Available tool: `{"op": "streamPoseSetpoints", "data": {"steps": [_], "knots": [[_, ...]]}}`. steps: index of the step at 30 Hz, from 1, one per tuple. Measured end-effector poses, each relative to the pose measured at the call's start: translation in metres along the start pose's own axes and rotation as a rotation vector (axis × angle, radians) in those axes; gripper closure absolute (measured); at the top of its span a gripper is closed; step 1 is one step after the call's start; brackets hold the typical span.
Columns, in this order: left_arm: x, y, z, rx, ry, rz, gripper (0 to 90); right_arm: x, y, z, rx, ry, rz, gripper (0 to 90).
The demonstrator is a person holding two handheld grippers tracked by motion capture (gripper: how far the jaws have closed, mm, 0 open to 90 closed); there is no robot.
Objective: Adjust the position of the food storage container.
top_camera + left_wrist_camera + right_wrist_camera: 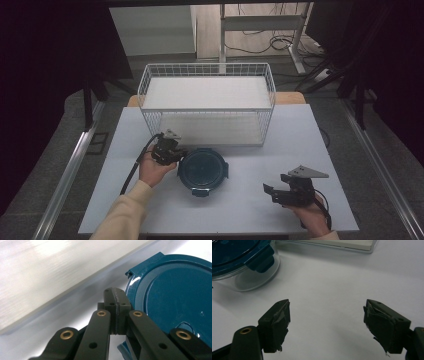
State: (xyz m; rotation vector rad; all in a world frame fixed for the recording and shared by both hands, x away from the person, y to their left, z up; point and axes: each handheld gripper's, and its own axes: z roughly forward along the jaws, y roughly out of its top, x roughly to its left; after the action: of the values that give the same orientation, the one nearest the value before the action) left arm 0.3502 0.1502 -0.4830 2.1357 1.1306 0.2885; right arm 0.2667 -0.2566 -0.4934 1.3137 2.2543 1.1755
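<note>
- The round clear-walled container with a dark blue clip-on lid point(203, 170) stands on the white bench point(240, 210), a little toward seven o'clock of the bench's middle in the high view, with its lid on.
- In the right gripper view, the container point(244, 267) shows a see-through wall under the blue lid, and one blue clip hangs down over its side.
- The left gripper point(176, 156) sits at the container's ten o'clock edge, held in the person's left hand point(152, 170).
- In the left gripper view, the left gripper point(115, 298) has its jaws pressed together with nothing between them, their tips right at the rim of the blue lid point(175, 300); whether they touch it I cannot tell.
- The right gripper point(272, 192) rests toward four o'clock of the container, well apart from it, held in the person's right hand point(315, 220).
- In the right gripper view, the right gripper point(327, 325) has its jaws wide apart over bare bench, gripping nothing.
- A white wire basket with a flat white board across its top point(207, 102) stands at twelve o'clock of the container, near the bench's far edge.
- A black cable point(135, 170) trails from the left gripper toward seven o'clock, beside the cream sleeve point(125, 215).
</note>
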Motion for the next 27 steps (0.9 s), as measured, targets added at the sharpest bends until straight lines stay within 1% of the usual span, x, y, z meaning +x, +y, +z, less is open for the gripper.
{"op": "streamPoseSetpoints", "data": {"steps": [1,2,6,7,11,13,14,15,16,18,20,23,24,25,27], "knots": [[-0.003,0.000,0.000,0.005,-0.003,0.008,90.0,0.000,0.000,0.000,0.000,0.001,-0.001,20.9],[-0.005,0.000,-0.001,0.008,-0.003,0.008,90.0,0.000,0.000,0.000,0.000,0.001,-0.001,20.9],[-0.010,-0.001,-0.001,0.011,-0.014,0.013,90.0,0.000,0.000,0.000,0.000,0.002,-0.001,20.8],[-0.014,-0.001,-0.001,0.010,-0.011,0.027,90.0,0.000,0.000,0.000,0.000,0.002,0.000,20.8],[-0.020,-0.001,-0.001,0.011,-0.025,0.032,90.0,0.001,0.000,0.000,0.001,0.004,-0.003,20.8],[-0.027,-0.001,0.002,-0.002,-0.036,0.031,90.0,0.001,0.000,0.000,0.003,0.006,-0.002,20.8],[-0.027,-0.001,0.002,-0.002,-0.036,0.031,90.0,0.001,0.000,0.000,0.003,0.006,-0.002,20.8],[-0.031,0.000,0.003,0.000,-0.036,0.048,90.0,0.001,0.000,0.000,0.005,0.007,-0.004,20.8],[-0.031,0.000,0.003,0.000,-0.036,0.048,90.0,0.001,0.000,0.000,0.005,0.007,-0.004,20.8],[-0.036,0.002,0.005,0.002,-0.043,0.057,90.0,0.001,0.000,0.000,0.004,0.007,-0.003,20.8],[-0.038,0.002,0.006,0.002,-0.048,0.055,90.0,0.001,0.000,0.000,0.004,0.007,-0.002,20.8],[-0.043,0.001,0.006,0.011,-0.066,0.074,90.0,0.001,0.000,0.000,0.002,0.007,-0.003,20.8],[-0.043,0.001,0.006,0.011,-0.066,0.074,90.0,0.001,0.000,0.000,0.002,0.007,-0.002,20.8],[-0.047,0.000,0.007,0.005,-0.070,0.069,90.0,0.001,0.000,0.000,0.001,0.008,-0.001,20.8],[-0.050,0.000,0.007,0.012,-0.073,0.077,90.0,0.001,0.000,-0.001,0.000,0.008,-0.003,20.8]]}}
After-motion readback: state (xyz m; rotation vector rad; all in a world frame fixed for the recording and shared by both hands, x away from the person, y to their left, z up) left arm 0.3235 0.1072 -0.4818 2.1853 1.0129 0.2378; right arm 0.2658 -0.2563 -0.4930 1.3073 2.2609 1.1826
